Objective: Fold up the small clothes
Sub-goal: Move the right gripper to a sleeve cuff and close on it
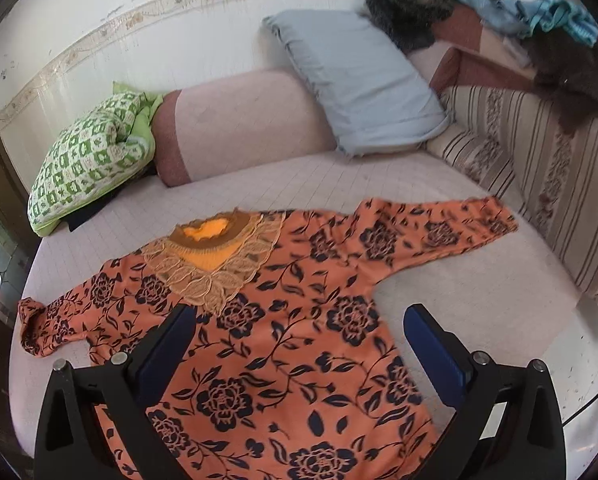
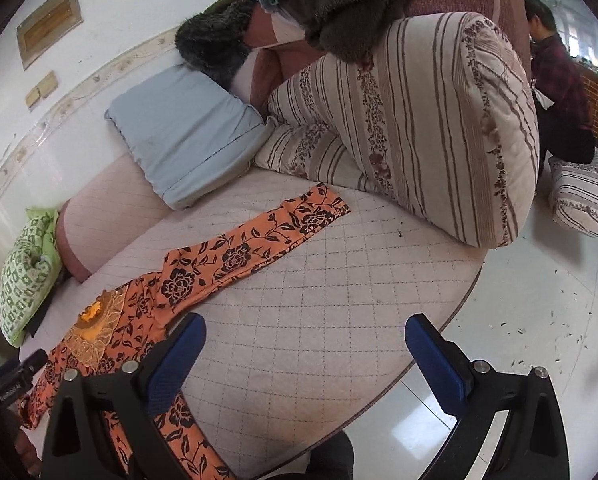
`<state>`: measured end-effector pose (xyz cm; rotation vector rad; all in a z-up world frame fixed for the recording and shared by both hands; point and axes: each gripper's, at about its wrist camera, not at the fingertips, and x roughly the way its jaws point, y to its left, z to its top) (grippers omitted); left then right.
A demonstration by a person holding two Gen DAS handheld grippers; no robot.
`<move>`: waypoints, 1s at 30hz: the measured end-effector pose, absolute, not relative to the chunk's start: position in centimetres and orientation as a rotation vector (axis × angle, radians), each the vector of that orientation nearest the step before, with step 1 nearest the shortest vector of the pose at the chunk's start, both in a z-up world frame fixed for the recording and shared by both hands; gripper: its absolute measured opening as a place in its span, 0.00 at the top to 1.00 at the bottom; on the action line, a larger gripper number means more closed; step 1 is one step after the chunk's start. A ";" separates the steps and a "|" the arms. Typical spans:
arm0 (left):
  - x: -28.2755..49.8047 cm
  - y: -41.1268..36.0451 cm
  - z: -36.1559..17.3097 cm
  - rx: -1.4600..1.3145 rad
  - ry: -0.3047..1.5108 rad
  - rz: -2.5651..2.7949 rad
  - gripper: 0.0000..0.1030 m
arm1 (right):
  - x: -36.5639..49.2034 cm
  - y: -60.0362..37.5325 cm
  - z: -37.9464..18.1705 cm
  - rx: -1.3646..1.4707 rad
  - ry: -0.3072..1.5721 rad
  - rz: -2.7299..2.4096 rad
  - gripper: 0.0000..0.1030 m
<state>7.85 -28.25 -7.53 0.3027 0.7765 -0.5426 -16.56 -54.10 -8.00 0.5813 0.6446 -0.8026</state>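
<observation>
- On the round bed with its pale quilted cover (image 1: 339,176), an orange top printed with dark blue roses and leaves (image 1: 299,344) lies spread flat, front side up, reaching to the bed's near edge in the left wrist view.
- Its lace-trimmed neckline with a yellow inner patch (image 1: 215,248) points toward the far edge of the bed, where the cushions stand.
- One sleeve (image 2: 259,240) stretches straight out toward the striped, flower-banded cushion (image 2: 419,120) at the bed's right edge; the other sleeve (image 1: 47,328) ends bunched up near the left edge.
- The left claw (image 1: 297,336) hovers above the body of the top, its dark blue padded fingers (image 1: 435,344) spread wide apart with nothing between them.
- The right claw (image 2: 305,346) is likewise wide apart and empty, over bare quilted cover near the bed's near right edge, with the top's side just under its left finger.
- Along the far edge lean a grey-blue pillow (image 1: 355,80), a long pink bolster (image 1: 235,124) and a green-and-white patterned pillow (image 1: 87,160).
- A dark furry garment (image 2: 339,4) is heaped on top of the striped cushion.
- A person in a dark checked shirt (image 2: 559,76) sits beyond the bed's right side, above the white tiled floor (image 2: 519,320).
</observation>
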 end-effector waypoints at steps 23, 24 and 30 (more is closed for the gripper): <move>22.3 -20.1 -16.0 0.154 0.831 -0.169 0.00 | -1.5 -73.5 -24.1 1.126 0.636 -0.605 0.44; 22.9 -20.0 -16.6 0.155 0.845 -0.159 0.00 | -1.5 -74.6 -25.2 1.165 0.637 -0.653 0.44; 25.0 -19.2 -18.3 0.157 0.881 -0.119 0.00 | -0.9 -79.4 -28.8 1.279 0.560 -0.768 0.44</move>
